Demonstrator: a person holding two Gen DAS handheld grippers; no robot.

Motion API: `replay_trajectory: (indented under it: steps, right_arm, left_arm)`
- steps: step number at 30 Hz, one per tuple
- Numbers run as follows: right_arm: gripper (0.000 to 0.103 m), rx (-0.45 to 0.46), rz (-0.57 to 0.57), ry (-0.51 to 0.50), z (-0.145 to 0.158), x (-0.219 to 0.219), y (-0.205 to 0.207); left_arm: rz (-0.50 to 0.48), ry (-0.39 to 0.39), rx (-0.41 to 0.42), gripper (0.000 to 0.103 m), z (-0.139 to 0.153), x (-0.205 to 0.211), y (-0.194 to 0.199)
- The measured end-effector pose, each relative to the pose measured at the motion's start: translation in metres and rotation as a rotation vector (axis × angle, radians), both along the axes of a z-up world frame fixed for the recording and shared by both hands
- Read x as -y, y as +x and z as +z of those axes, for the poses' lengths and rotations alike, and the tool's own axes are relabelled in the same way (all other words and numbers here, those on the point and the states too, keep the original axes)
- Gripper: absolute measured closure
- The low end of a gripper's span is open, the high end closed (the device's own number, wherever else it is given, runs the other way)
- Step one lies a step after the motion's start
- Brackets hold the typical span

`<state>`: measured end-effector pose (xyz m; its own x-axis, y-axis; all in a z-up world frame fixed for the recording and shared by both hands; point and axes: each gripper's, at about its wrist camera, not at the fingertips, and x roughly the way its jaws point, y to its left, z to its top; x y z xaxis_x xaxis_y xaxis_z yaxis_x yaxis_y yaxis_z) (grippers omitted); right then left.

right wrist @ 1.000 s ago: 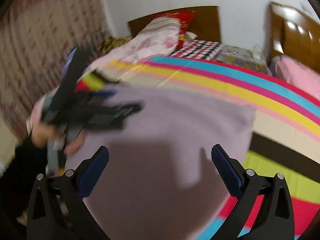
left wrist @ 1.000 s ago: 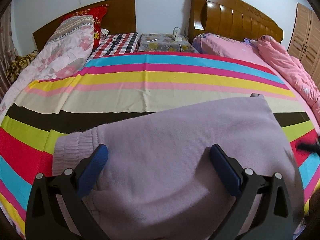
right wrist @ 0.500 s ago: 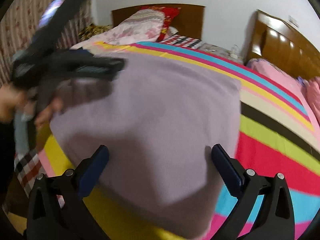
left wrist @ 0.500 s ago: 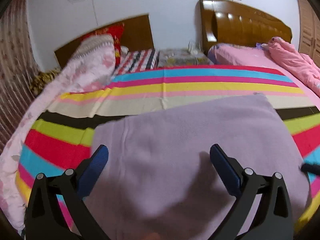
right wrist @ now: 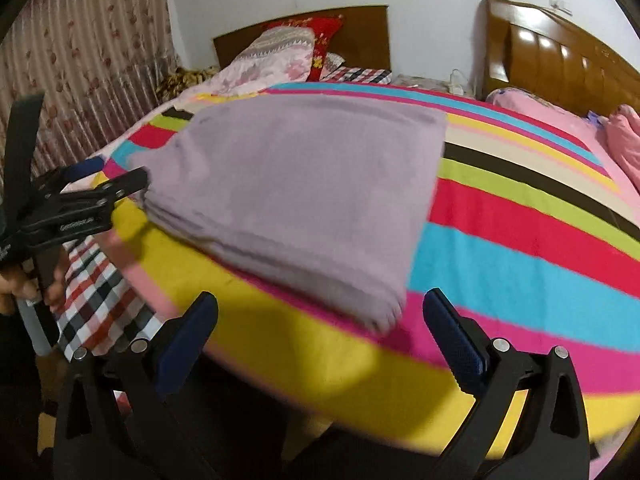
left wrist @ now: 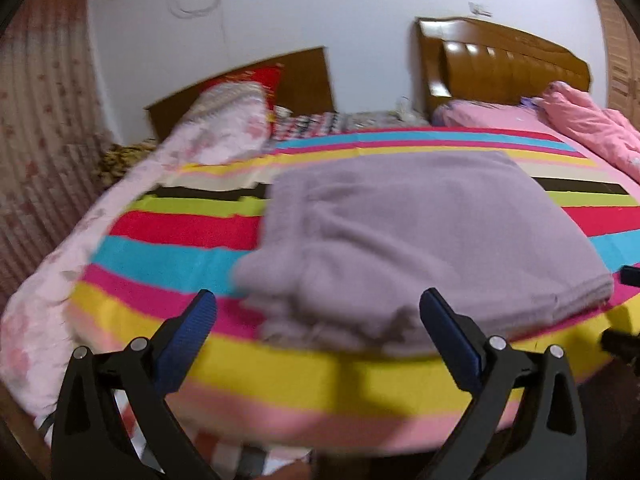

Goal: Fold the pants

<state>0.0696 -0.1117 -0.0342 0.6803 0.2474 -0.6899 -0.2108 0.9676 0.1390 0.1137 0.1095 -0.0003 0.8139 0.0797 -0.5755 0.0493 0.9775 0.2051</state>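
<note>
Lilac pants (left wrist: 432, 236) folded in thick stacked rectangle near bed (left wrist: 340, 376) front edge. Left claw (left wrist: 318, 322) and right claw (right wrist: 320, 322) wide open, empty. Right view alone shows hand (right wrist: 16, 284).

Both tongs have moved back from the soft purple folded pants (left wrist: 420, 240). A second ago the left tongs (left wrist: 318, 328) hung right over the purple cloth; now they are past its near edge, over the yellow stripe of the striped bed cover (left wrist: 340, 376). The right tongs (right wrist: 320, 328) have pulled back too, and the bed's front edge now shows.
</note>
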Motion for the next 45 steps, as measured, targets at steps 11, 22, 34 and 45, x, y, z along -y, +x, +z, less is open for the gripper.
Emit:
replay_trajectory:
  steps: [11,22,34,45]
  right_arm:
    - [0.004,0.295,-0.072,0.044,0.070,-0.031,-0.069]
    - [0.004,0.159,-0.160,-0.059,0.015,-0.045,-0.061]
    - [0.004,0.299,-0.222,-0.131,0.029,-0.049,-0.074]
    - [0.004,0.321,-0.210,-0.139,0.031,-0.052,-0.077]
  left_arm:
    - [0.029,-0.171,0.246,0.001,0.096,-0.004,-0.106]
    - [0.127,-0.048,0.023,0.001,0.017,0.010,-0.094]
    - [0.113,-0.025,0.101,0.001,0.008,0.022,-0.106]
    - [0.089,-0.006,0.126,0.001,0.008,0.025,-0.110]
